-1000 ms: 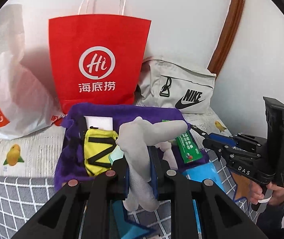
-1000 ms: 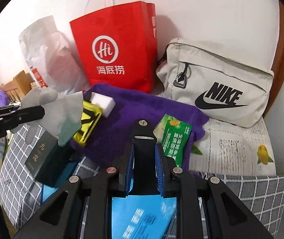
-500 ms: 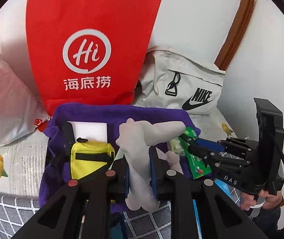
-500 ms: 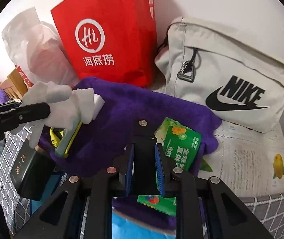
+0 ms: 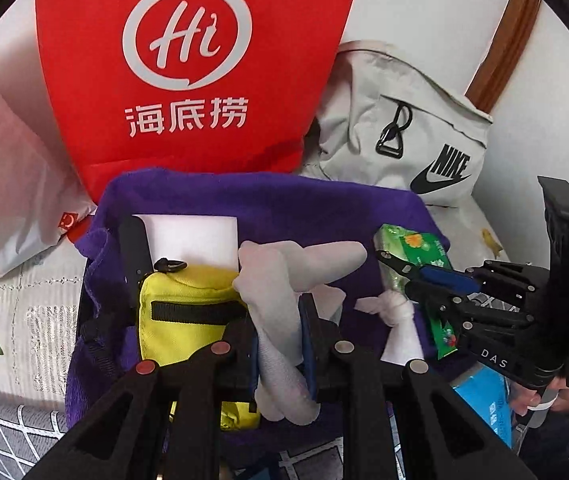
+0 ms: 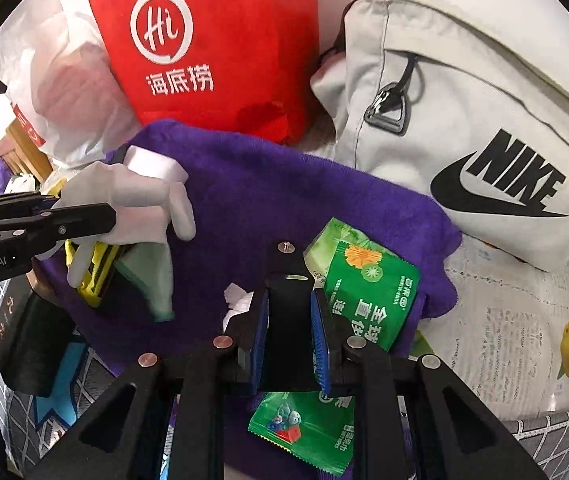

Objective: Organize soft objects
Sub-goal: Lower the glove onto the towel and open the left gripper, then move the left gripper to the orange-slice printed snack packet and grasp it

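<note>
Our left gripper (image 5: pixel 282 344) pinches a white glove (image 5: pixel 284 292) above the purple towel (image 6: pixel 284 200). Our right gripper (image 6: pixel 290 324) stands nearly closed over the green packet (image 6: pixel 368 292) (grip unclear). Behind: red "Hi" bag (image 5: pixel 196 64), "NIKE" bag (image 6: pixel 476 128).

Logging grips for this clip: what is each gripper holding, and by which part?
The left gripper pinches a white glove at its cuff end, fingers pointing away. The right gripper clamps a black object; what it is cannot be told.

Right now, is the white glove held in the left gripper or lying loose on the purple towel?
Held. The left gripper is shut on the white glove, whose fingers hang above the purple towel.
</note>
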Motion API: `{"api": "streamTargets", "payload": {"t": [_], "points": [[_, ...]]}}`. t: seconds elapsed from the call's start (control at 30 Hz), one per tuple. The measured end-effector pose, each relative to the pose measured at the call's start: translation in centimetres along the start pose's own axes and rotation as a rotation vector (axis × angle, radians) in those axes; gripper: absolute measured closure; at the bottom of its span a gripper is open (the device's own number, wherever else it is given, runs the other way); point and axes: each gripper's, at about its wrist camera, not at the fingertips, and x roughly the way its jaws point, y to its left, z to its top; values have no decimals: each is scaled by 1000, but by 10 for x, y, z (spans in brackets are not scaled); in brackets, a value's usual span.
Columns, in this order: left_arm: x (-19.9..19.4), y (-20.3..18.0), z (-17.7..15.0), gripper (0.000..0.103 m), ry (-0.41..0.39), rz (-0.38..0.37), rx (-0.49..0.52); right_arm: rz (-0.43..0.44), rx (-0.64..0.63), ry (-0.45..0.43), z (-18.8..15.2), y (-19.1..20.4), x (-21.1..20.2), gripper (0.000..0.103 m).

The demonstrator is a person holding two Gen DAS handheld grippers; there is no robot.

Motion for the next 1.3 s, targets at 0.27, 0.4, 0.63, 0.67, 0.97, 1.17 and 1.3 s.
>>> {"api": "streamTargets", "payload": {"t": [0.27, 0.4, 0.63, 0.67, 0.97, 1.17, 1.3], "points": [[-3, 1, 2, 79, 1, 21, 7, 10, 4, 19, 1, 1, 4, 81], [-7, 0, 2, 62, 1, 50, 20, 15, -7, 5, -1, 2, 0, 73], [-25, -2, 1, 44, -25, 83, 23, 18, 0, -35, -2, 2, -18, 56], [-28, -2, 1, 43, -29, 92, 22, 18, 1, -38, -3, 3, -22, 55], [-64, -12, -19, 43, -55, 133, 41, 13, 19, -88, -18, 11, -64, 55], [-98, -17, -53, 43, -74, 143, 40, 20, 51, -126, -44, 23, -99, 55], [-117, -21, -80, 43, -82, 136, 34, 23, 63, -143, -67, 38, -118, 55]]}}
